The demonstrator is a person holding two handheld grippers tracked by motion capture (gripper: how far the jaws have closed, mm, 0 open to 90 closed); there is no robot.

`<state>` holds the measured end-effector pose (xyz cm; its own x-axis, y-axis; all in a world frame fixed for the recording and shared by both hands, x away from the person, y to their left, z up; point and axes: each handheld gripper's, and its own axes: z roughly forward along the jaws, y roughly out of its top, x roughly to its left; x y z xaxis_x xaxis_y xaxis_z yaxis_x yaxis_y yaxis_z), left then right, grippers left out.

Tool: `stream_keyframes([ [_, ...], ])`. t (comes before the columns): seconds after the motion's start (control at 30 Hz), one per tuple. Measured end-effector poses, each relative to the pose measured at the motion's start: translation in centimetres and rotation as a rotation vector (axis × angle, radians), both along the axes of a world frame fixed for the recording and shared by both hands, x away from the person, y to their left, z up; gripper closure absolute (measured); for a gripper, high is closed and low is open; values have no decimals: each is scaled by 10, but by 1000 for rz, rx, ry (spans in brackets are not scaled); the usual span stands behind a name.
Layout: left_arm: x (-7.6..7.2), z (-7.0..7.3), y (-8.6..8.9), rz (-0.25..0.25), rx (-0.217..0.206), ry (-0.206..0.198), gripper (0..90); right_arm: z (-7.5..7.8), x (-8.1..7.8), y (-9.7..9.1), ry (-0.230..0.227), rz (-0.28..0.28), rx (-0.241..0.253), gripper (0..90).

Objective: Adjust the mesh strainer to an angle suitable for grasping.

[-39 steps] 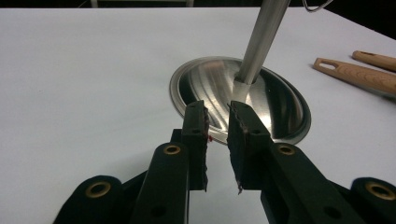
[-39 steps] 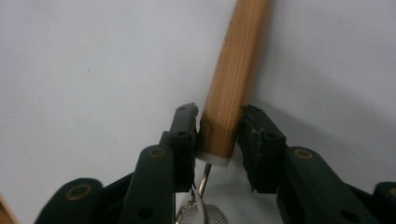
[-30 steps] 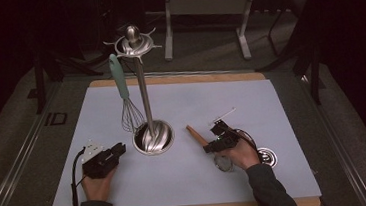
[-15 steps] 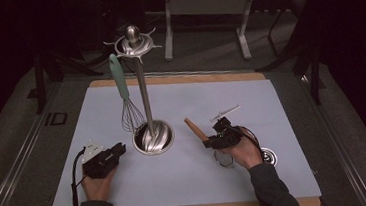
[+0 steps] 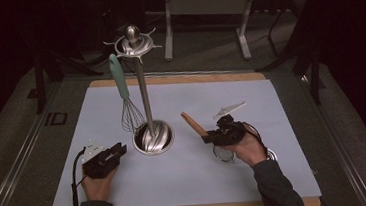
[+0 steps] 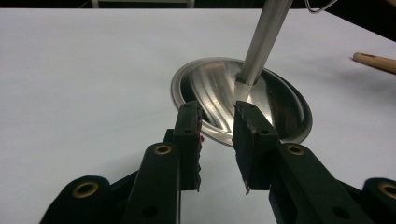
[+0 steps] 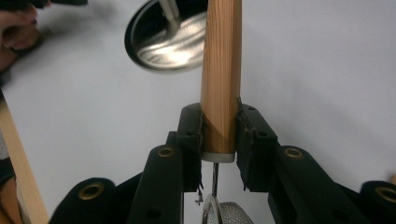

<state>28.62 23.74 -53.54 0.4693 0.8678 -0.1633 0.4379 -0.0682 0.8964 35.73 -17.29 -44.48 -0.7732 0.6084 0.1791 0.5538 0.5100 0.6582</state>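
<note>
Dark room, pale worktop [image 5: 277, 175]. Right tool [image 5: 209, 137], centre-right, clamps a strainer [image 7: 221, 79] by its handle; it could twist loose, missing the stand [image 5: 142, 86]. Left tool [image 5: 117, 151], lower left, gapes empty, jaws just widening.

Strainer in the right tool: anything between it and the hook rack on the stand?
Nothing visible. The right tool is shut on the strainer's wooden handle, beside the stand's base. The space up to the hook rack looks free; the whisk hangs on the stand's far-left side.
</note>
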Motion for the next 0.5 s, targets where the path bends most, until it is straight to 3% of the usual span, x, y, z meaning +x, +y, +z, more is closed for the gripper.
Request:
stream_keyframes([
  [0.23,1,-1,0,-6,7,8,712,11,5,-3,-28,43,45,726],
  [0.5,1,-2,-2,-10,10,11,710,31,6,-1,-101,86,30,726],
])
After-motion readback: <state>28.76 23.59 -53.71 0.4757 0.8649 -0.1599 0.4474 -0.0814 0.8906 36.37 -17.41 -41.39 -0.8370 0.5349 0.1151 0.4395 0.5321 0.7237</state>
